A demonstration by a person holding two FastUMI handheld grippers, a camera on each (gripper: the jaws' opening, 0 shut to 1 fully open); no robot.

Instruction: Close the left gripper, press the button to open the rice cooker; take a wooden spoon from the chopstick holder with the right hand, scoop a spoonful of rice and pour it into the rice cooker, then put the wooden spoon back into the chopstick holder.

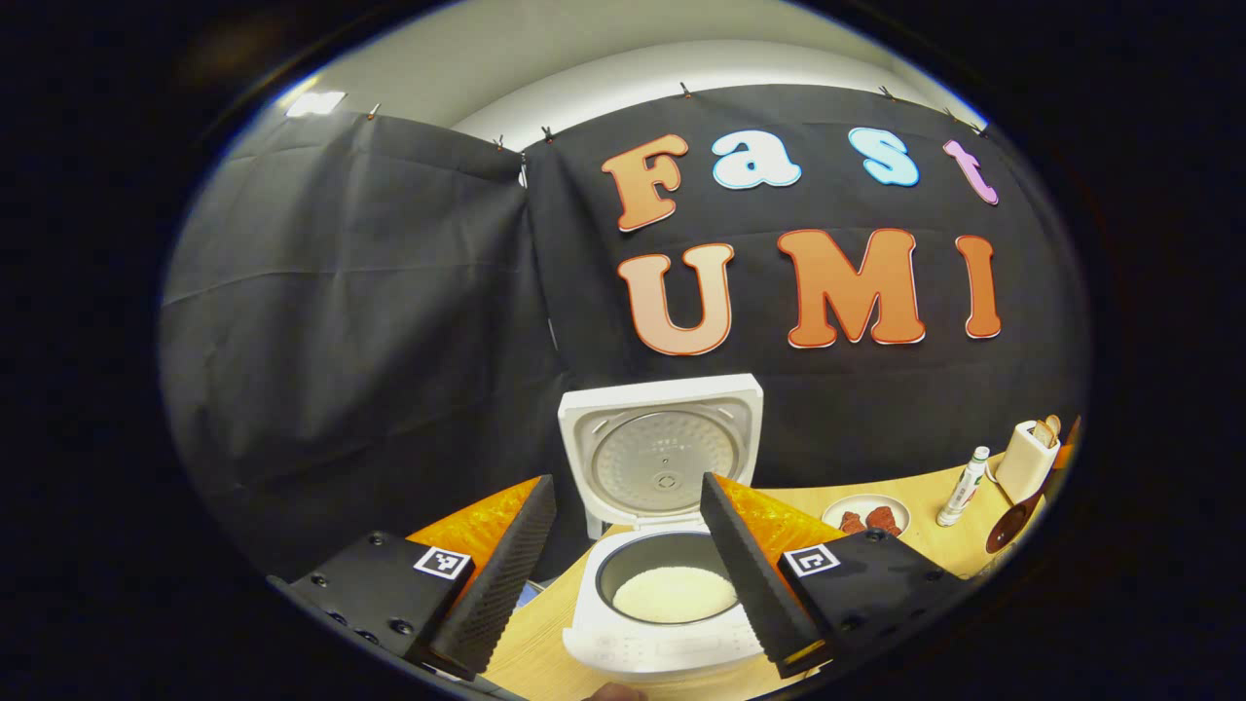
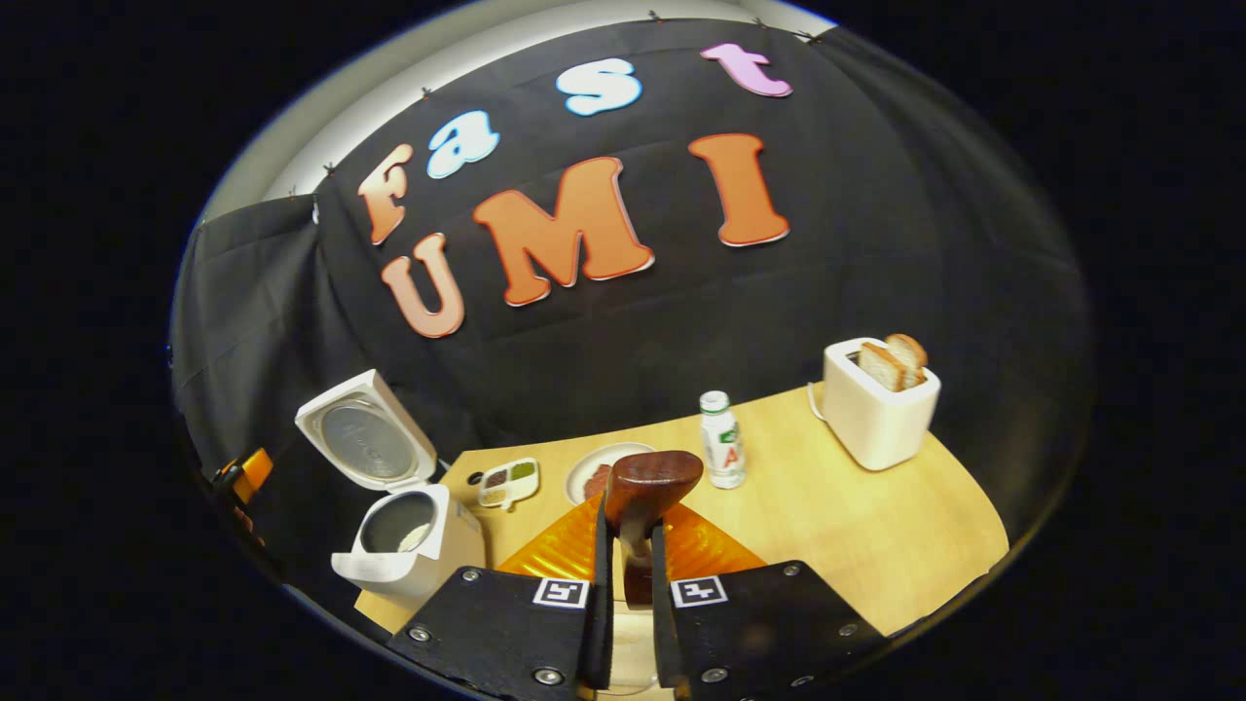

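The wooden spoon's [image 2: 650,487] handle is hidden between jaws.

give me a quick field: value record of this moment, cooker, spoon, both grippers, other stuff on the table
rice cooker: lid up, white rice in the inner pot
wooden spoon: handle clamped in the right gripper, bowl forward over the table
left gripper: open, holds nothing, in front of the cooker
toaster: two bread slices standing in it
bottle: upright beside a plate
seasoning tray: next to the cooker

Rice cooker [image 1: 672,545] lid up, left gripper [image 1: 623,574] jaws apart
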